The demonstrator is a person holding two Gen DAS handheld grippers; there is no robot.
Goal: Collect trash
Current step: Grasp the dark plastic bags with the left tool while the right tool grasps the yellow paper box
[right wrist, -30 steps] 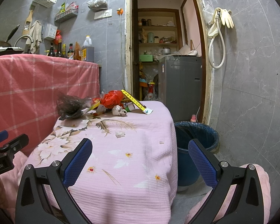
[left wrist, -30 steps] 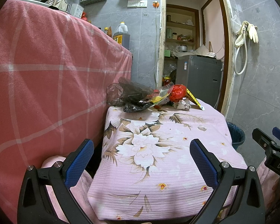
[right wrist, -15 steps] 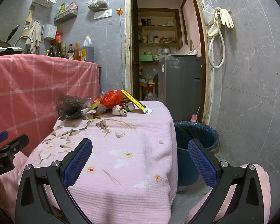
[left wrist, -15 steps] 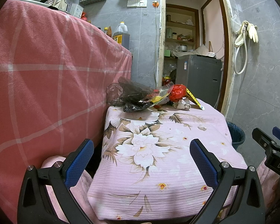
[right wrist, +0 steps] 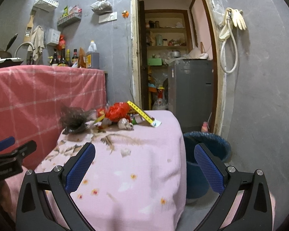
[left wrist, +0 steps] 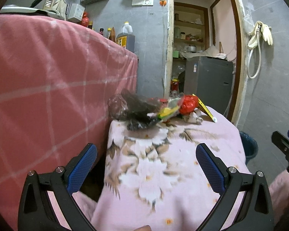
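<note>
A heap of trash lies at the far end of the pink floral tablecloth (left wrist: 163,163): a dark crumpled plastic bag (left wrist: 133,109) (right wrist: 75,117), a red bag (left wrist: 187,105) (right wrist: 118,111), a yellow carton (right wrist: 142,113) and a crumpled white wrapper (right wrist: 125,124). A small white scrap (right wrist: 126,151) lies alone mid-table. A blue bin (right wrist: 206,154) stands on the floor right of the table. My left gripper (left wrist: 146,165) hangs open over the table's near end, nothing between its fingers. My right gripper (right wrist: 144,165) is open above the table's right side, also holding nothing.
A counter draped in red checked cloth (left wrist: 48,88) rises close on the left, with bottles (right wrist: 75,56) on top. Behind the table an open doorway shows a grey appliance (right wrist: 190,90) and shelves. A grey tiled wall (right wrist: 260,96) closes the right side.
Both grippers have started moving forward toward the table, so the views are slightly blurred and the trash heap looks nearer. Both stay open.
</note>
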